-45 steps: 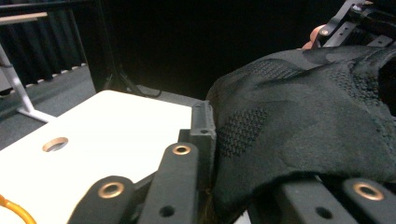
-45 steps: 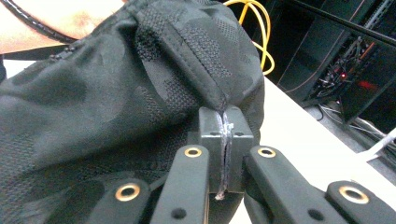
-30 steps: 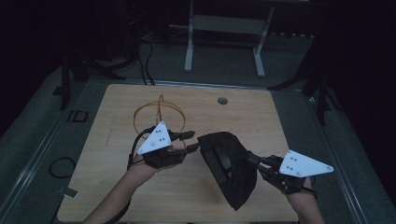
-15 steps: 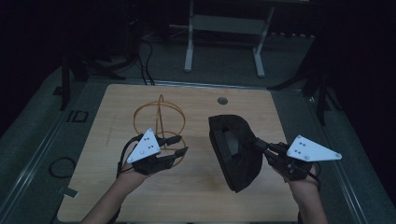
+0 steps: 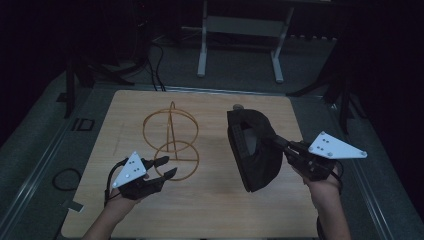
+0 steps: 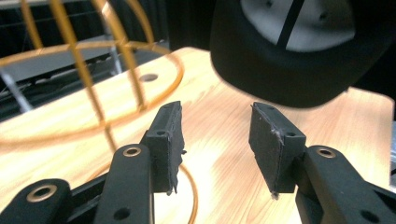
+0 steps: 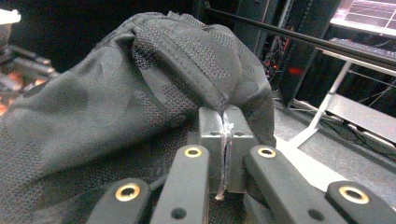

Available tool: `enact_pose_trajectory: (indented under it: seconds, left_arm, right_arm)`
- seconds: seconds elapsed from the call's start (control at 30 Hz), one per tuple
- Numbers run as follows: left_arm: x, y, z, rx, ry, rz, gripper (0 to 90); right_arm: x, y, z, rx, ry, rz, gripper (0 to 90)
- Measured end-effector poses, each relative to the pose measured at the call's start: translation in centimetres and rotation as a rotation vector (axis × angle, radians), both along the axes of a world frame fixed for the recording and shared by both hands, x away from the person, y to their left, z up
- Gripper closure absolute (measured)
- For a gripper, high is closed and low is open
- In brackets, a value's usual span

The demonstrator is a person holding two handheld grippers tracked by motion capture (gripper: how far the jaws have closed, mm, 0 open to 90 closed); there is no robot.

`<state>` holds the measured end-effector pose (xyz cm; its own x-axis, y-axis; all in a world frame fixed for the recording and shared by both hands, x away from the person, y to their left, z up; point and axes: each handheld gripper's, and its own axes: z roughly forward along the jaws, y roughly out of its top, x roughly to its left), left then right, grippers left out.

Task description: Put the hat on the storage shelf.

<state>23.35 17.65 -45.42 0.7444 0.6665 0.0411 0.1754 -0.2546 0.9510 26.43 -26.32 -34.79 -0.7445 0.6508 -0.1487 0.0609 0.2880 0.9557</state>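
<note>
A black cap [image 5: 252, 150] hangs tilted over the right half of the wooden table [image 5: 215, 205], its opening facing left. My right gripper [image 5: 276, 141] is shut on a fold of its mesh fabric, and the right gripper view has the pads pinching the cap [image 7: 116, 102] at the right gripper [image 7: 225, 140]. A gold wire stand [image 5: 171, 135] of hoops stands left of centre. My left gripper [image 5: 170, 167] is open and empty just in front of its base ring. In the left gripper view, the left gripper [image 6: 217, 140] points past the stand [image 6: 93, 70] toward the cap [image 6: 289, 51].
A small round grommet [image 5: 238, 106] sits near the table's far edge, behind the cap. A white desk frame [image 5: 240, 30] stands on the floor beyond the table. A cable loop [image 5: 62, 177] lies on the floor at the left.
The right gripper has carried the cap to the right and farther back. The left gripper has drawn back to the left, away from the cap, and stays open.
</note>
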Motion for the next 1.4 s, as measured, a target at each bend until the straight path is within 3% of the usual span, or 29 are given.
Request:
enact_pose_trajectory:
  seconds: [0.3,0.43,0.5,0.57,0.63,0.77,0.9,1.23,1.4]
  left_arm:
    - [-0.9,3.1,-3.2,-0.065,0.043,0.04,50.3]
    - [-1.3,4.1,-4.4,-0.075,0.068,0.076,36.8]
    - [-1.4,4.6,-5.2,-0.074,0.092,0.107,25.3]
    - [-1.5,4.9,-6.0,-0.059,0.099,0.15,19.9]
    - [-1.6,5.2,-6.4,-0.062,0.109,0.156,13.7]
    - [-1.9,6.4,-7.8,-0.048,0.099,0.259,2.6]
    - [-2.1,7.4,-8.3,-0.063,0.117,0.303,2.5]
    - [-2.8,8.4,-8.6,-0.098,0.095,0.37,2.5]
    - [-3.2,8.8,-8.8,-0.095,0.09,0.393,2.5]
  right_arm:
    - [1.3,0.4,1.2,0.021,-0.006,-0.009,88.8]
    - [1.9,0.8,1.7,0.018,-0.009,-0.015,88.8]
    - [2.3,1.2,2.1,0.014,-0.01,-0.02,88.8]
    - [2.7,1.5,2.4,0.01,-0.014,-0.02,88.8]
    - [3.1,2.0,2.9,0.007,-0.016,-0.016,88.9]
    - [4.1,3.1,3.7,-0.004,-0.024,-0.017,88.9]
    - [5.2,4.5,4.4,-0.014,-0.026,-0.018,88.9]
    - [7.4,8.5,5.8,-0.041,-0.031,-0.005,88.8]
    - [8.4,10.9,6.2,-0.057,-0.023,0.014,88.9]
